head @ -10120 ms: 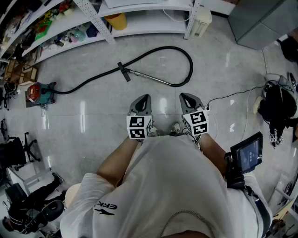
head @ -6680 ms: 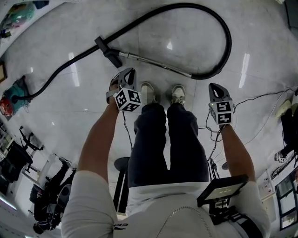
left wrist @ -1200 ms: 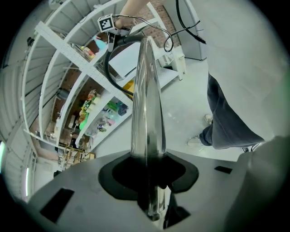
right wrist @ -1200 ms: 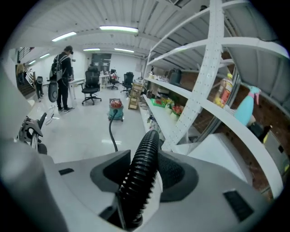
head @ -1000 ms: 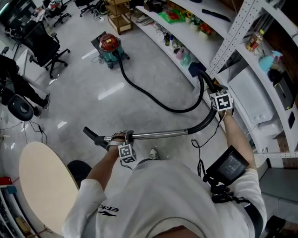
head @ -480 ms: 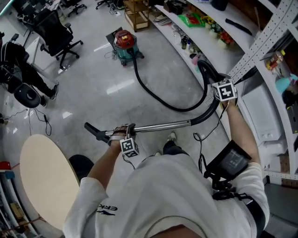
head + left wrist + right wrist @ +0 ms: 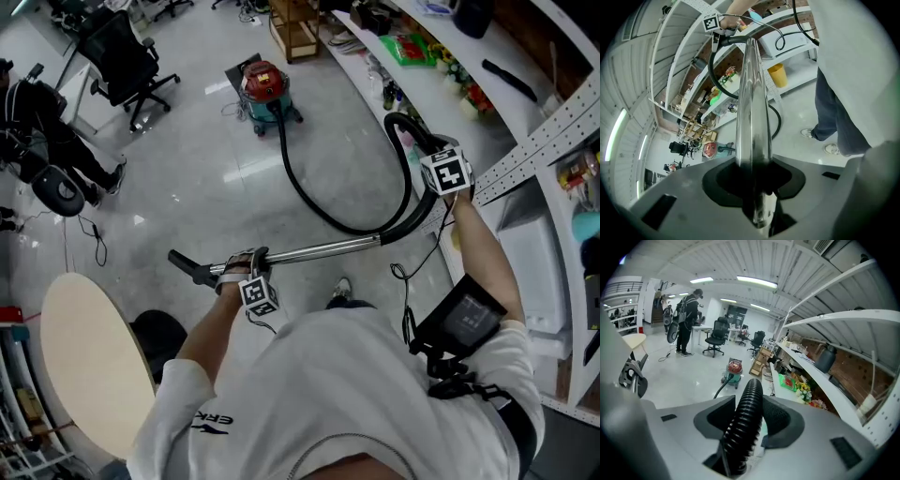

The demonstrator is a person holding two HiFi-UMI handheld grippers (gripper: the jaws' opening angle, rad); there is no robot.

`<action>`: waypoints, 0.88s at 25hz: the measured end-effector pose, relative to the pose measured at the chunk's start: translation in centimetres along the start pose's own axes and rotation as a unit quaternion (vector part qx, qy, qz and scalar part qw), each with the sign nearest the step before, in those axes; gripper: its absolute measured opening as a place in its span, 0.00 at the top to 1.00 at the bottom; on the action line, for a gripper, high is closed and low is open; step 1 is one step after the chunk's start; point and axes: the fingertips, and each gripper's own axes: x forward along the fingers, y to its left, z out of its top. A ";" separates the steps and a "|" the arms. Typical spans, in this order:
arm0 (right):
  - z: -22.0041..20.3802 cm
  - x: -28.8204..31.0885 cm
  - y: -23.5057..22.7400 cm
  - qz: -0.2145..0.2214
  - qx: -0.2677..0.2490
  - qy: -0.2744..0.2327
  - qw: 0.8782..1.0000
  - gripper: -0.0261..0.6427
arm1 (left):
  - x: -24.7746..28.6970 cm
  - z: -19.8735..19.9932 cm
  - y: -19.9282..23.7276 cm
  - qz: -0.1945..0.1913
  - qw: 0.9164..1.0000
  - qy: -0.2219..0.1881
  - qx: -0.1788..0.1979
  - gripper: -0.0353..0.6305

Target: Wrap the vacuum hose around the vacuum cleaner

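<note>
- On the glossy grey floor (image 7: 187, 178): black office chair (image 7: 131, 58) at upper left, wooden trolley (image 7: 296, 26) just behind the red-and-teal canister vacuum cleaner (image 7: 266, 86), round beige worktop (image 7: 89, 366) at lower left.
- Along the right: long white shelving (image 7: 441, 89) packed with small goods.
- Crossing the open floor between canister and person: the black ribbed vacuum hose (image 7: 314, 206).
- Left tongs (image 7: 246, 266) clamped on the shiny chrome wand tube (image 7: 323, 250), near its black end piece (image 7: 186, 267).
- Right tongs (image 7: 422, 141) clamped on the hose at the top of its arch, raised close to the shelving.
- Wand roughly level, long axis left to right across the person's front, black end piece to the left, hose end to the right and slightly higher.
- From the wand's right end, hose curving up to the right tongs, then down in a loop to the canister, well apart from both tongs.
</note>
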 end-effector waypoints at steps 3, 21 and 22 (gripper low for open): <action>2.0 3.0 -1.7 0.011 -0.008 -0.008 1.000 0.68 | 1.9 0.5 2.2 0.007 1.000 0.012 -0.008 0.76; 16.6 20.9 -4.6 0.045 -0.053 -0.020 0.997 0.69 | 10.8 -3.1 17.1 0.027 0.997 0.046 -0.054 0.76; 17.3 22.3 -4.8 0.045 -0.053 -0.016 0.997 0.69 | 11.8 -3.5 18.2 0.025 0.997 0.044 -0.054 0.76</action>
